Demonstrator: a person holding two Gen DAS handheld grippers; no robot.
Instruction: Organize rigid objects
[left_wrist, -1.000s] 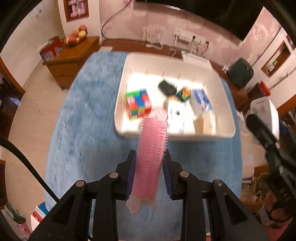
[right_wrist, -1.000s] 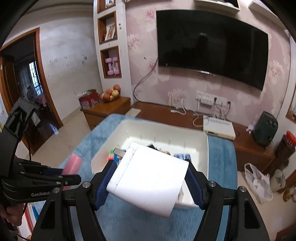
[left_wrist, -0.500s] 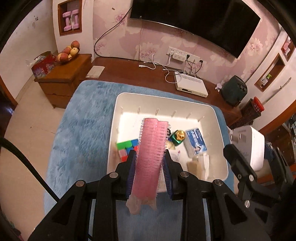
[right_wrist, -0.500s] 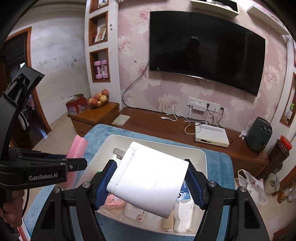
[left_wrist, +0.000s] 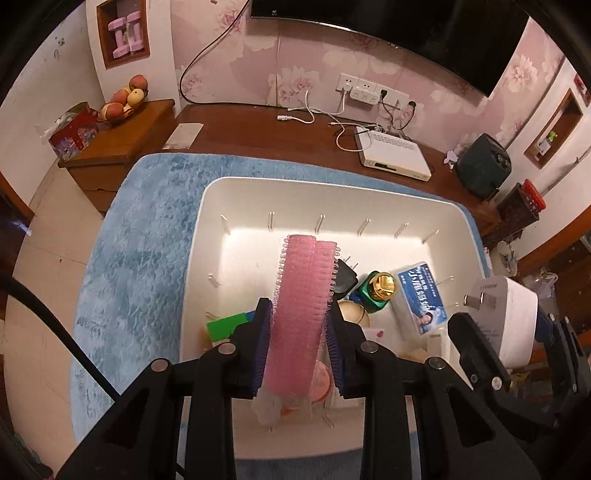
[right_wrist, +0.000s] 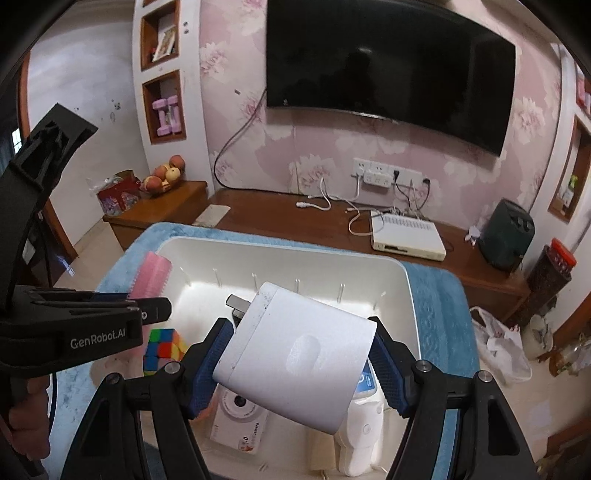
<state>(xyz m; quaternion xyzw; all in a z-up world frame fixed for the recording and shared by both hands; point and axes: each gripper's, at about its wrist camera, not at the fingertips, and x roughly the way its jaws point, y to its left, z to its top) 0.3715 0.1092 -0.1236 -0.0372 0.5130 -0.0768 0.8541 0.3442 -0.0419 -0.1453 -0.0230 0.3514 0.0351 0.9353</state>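
Pink hair roller (left_wrist: 303, 306) is clamped in the left gripper (left_wrist: 300, 334), long axis running straight out along the fingers, tip over the white bin's (left_wrist: 369, 192) open back half. White plug adapter (right_wrist: 299, 354) is clamped across its width in the right gripper (right_wrist: 301, 365), prongs pointing away, hanging above the bin's near right side. Both grippers sit over the bin, drop direction is down. Free floor: back and left of the bin. Near side is crowded: cube (right_wrist: 164, 345), green bottle (left_wrist: 375, 291), blue box (left_wrist: 421, 301), camera (right_wrist: 240, 417). Bin rim sits well inside the blue-covered surface (left_wrist: 144, 236).
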